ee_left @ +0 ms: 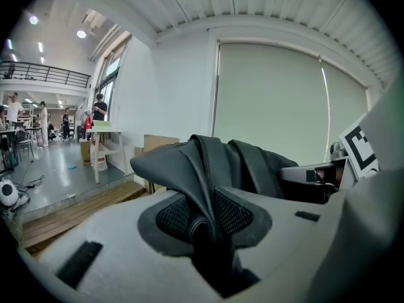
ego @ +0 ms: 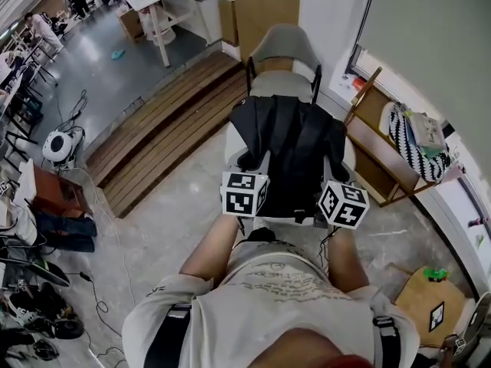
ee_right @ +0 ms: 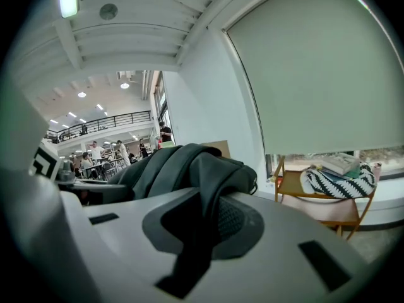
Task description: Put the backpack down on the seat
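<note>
A black backpack [ego: 291, 140] hangs in front of me over a white seat [ego: 232, 141], which shows only at its edges. I cannot tell whether the backpack rests on the seat. My left gripper [ego: 252, 167] is shut on a fold of the backpack's fabric [ee_left: 202, 169] at its near left side; the fold runs down between the mesh pads [ee_left: 235, 214]. My right gripper [ego: 337, 181] is shut on the backpack's near right side, and the dark cloth [ee_right: 208, 175] fills the gap between its jaws. Both marker cubes sit just before my arms.
A grey-backed chair [ego: 284, 48] stands behind the seat. A wooden shelf [ego: 376, 148] with a striped bag [ego: 418, 144] is on the right, and a slatted wooden step [ego: 165, 125] on the left. Bags and cables [ego: 61, 228] lie at the far left. A small wooden stool [ego: 426, 297] is near right.
</note>
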### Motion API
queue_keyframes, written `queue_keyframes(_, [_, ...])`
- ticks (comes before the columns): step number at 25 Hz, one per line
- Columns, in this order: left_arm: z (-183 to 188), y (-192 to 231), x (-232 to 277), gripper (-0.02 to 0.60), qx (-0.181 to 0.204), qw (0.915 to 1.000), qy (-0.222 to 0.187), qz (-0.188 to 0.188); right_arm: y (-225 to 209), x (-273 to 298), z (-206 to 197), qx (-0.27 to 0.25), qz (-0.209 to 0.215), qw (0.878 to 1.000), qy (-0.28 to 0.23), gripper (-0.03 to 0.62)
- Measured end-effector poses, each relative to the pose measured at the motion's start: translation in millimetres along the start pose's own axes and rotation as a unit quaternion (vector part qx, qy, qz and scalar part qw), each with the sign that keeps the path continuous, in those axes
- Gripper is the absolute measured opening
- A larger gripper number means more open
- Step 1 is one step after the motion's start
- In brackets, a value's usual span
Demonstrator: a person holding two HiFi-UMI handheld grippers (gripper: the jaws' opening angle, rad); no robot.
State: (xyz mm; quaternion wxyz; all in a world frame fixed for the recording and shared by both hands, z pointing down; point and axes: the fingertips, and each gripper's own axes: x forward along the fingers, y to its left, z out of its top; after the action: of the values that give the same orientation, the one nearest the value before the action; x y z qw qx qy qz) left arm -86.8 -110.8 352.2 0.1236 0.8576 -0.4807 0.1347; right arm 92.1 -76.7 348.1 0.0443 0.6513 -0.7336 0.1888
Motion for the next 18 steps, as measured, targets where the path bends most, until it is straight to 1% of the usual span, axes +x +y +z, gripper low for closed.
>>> queue_keyframes(8, [13, 41, 52, 0.118, -0.011, 0.9997, 0.013, -0.015, 3, 62, 15, -0.003, -0.014, 1.0, 0.015, 0.049])
queue_keyframes(12, [21, 62, 77, 0.118, -0.014, 0.9996, 0.012, -0.021, 4, 92, 23, -0.006, -0.02, 1.0, 0.016, 0.049])
queue_keyframes(18, [28, 77, 111, 0.117, -0.014, 0.9989, 0.022, -0.04, -5, 125, 29, 0.0, -0.034, 0.999, 0.022, 0.049])
